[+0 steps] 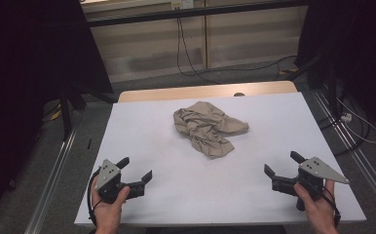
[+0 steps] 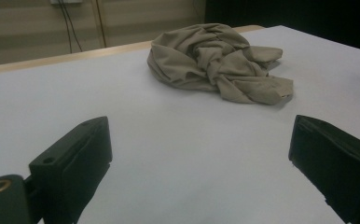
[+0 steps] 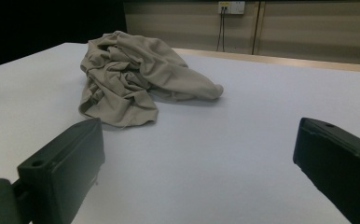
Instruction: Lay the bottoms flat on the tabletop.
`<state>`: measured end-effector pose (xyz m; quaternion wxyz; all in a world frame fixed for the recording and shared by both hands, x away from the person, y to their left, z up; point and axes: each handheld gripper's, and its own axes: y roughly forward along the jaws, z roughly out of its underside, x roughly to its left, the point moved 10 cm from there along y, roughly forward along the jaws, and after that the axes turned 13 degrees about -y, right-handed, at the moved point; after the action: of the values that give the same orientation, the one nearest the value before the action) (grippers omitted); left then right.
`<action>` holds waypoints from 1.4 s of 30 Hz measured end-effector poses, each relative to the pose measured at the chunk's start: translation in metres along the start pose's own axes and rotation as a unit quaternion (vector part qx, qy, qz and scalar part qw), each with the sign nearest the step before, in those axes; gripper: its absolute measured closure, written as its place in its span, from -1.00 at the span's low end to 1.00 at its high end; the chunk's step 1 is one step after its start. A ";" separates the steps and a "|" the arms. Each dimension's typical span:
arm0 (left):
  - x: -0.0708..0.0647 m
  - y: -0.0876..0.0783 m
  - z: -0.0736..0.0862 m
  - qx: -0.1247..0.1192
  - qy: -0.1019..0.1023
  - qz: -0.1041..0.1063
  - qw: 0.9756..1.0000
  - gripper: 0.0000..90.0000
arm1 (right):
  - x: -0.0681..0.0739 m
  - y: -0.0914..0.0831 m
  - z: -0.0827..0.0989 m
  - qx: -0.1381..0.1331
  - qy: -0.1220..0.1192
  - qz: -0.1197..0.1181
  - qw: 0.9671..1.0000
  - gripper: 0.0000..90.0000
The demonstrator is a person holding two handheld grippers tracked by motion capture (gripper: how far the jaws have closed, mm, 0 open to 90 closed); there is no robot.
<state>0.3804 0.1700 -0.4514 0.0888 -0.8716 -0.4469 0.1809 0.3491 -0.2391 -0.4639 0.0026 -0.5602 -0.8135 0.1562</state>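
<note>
Both grippers (image 1: 136,167) (image 1: 280,163) gaping, well apart from crumpled cloth (image 1: 206,127).

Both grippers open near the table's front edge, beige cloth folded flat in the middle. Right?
Not quite: the beige cloth is crumpled in a heap, not folded flat, as the high view shows. The left gripper and right gripper are open near the front edge of the table.

A plain beige cloth (image 1: 208,127) lies on my white table (image 1: 142,131); my two grippers' jaws are black.
</note>
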 end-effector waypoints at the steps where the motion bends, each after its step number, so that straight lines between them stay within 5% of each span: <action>1: 0.000 0.000 0.000 0.000 -0.001 0.001 1.000 -0.87 | 0.001 0.000 0.000 0.002 0.000 -0.002 1.000 -0.96; 8: 0.004 0.002 0.002 0.008 -0.008 -0.012 1.000 -0.87 | 0.005 0.003 0.004 0.015 -0.007 -0.019 1.000 -0.96; 19: -0.007 0.013 0.019 0.067 0.005 0.019 0.998 -0.83 | 0.016 0.011 0.009 0.041 -0.015 -0.038 0.998 -0.96; 24: -0.011 0.015 0.020 0.070 0.008 0.031 0.997 -0.84 | 0.025 0.014 0.008 0.043 -0.019 -0.049 0.998 -0.96; 32: -0.019 0.024 0.024 0.089 0.000 0.046 0.995 -0.83 | 0.037 0.022 0.014 0.092 -0.019 -0.099 0.991 -0.88; 35: -0.025 0.028 0.026 0.104 -0.005 0.058 0.993 -0.82 | 0.037 0.027 0.008 0.100 -0.009 -0.106 0.989 -0.88; 42: -0.038 0.046 0.013 0.097 0.007 0.061 0.993 -0.82 | 0.048 0.045 -0.008 0.101 -0.015 -0.141 0.985 -0.80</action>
<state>0.3889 0.1120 -0.4692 0.1648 -0.8856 -0.3730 0.2224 0.3734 -0.1792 -0.4762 0.0689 -0.4342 -0.8643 0.2443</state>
